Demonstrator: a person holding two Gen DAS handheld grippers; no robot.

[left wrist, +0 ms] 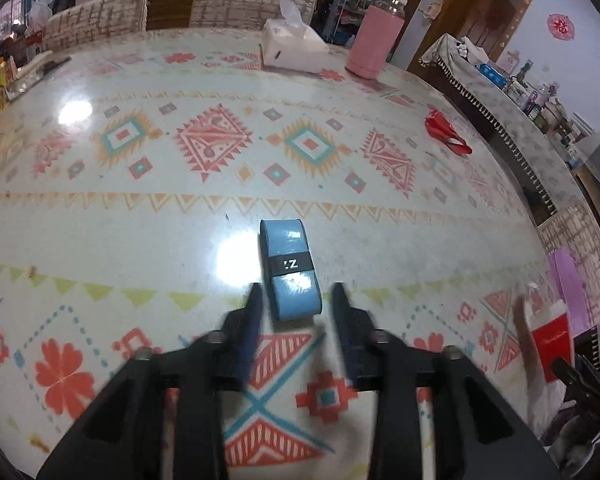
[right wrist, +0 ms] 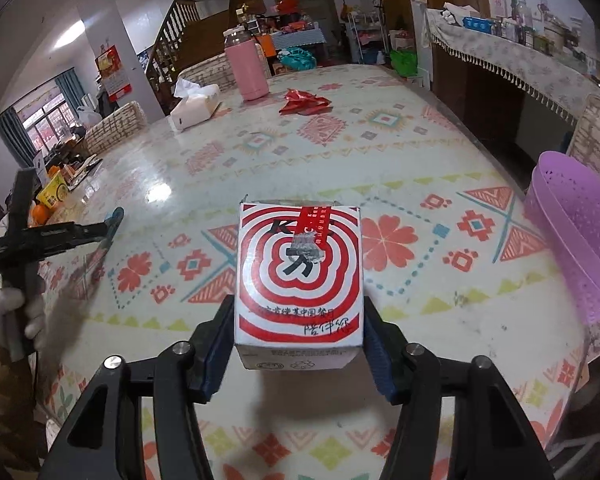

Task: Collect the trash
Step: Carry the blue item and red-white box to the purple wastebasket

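Box (right wrist: 298, 280) sits clamped between your right gripper (right wrist: 298, 354) jaws; carry it level to the purple basket (right wrist: 575, 240) right of them. Left gripper (left wrist: 296, 308) jaws gape, blue roll (left wrist: 290, 268) just ahead between them.

On the oval table with the patterned glossy cloth (right wrist: 379, 168) sit one blue wrapped roll with a black band (left wrist: 290, 270), one crumpled red foil wrapper (right wrist: 303, 102), one white tissue box (right wrist: 196, 106) and one pink cylindrical bottle (right wrist: 246, 68). One red-and-white ringed carton (right wrist: 298, 276) and one lilac perforated plastic basket (right wrist: 575, 232) complete the count. Two fabric-covered chairs (left wrist: 252, 2) stand at the far edge.
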